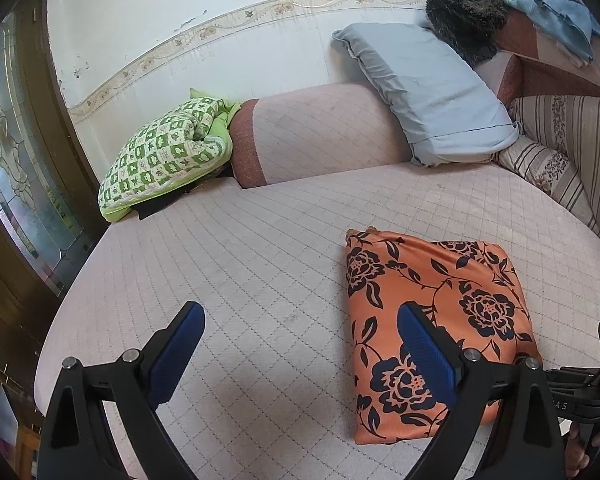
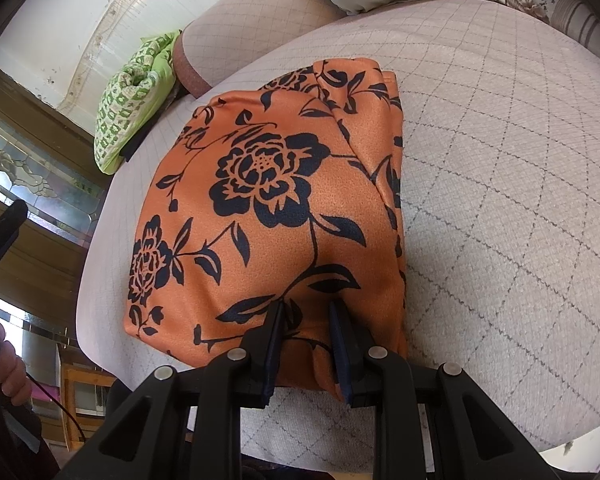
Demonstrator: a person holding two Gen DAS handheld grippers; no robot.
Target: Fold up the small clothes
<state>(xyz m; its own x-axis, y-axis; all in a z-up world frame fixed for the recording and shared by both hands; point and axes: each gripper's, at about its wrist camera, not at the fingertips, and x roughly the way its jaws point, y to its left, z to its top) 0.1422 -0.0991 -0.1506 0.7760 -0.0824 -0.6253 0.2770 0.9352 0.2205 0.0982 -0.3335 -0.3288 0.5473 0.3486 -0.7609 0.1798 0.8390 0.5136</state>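
Lies folded into a thick, roughly rectangular bundle on the quilted pink bed cover (image 1: 260, 264), this orange floral garment (image 2: 268, 208), long axis running away from the near edge of the bed toward the grey pillow (image 1: 432, 100) at the back; sits directly ahead of the right gripper (image 2: 306, 312), whose narrowed jaws pinch a raised fold at the bundle's near edge, cloth bunched between the two pads and pressed on both sides; hangs well apart to the left of the bundle, by contrast, the left gripper (image 1: 300, 320), jaws spread wide with only bare cover between them and nothing held, its right finger (image 1: 424, 352) overlapping the garment's near left corner in view, though contact there cannot be told; judged from this, belongs to the right side the hold on the cloth, clearly the nearer hand, with the free left side of the bundle open to the left claw; looks close to done, the fold, only squaring or pressing left; green patterned quilt (image 1: 164, 152) bunched far back by the wall, out of the way
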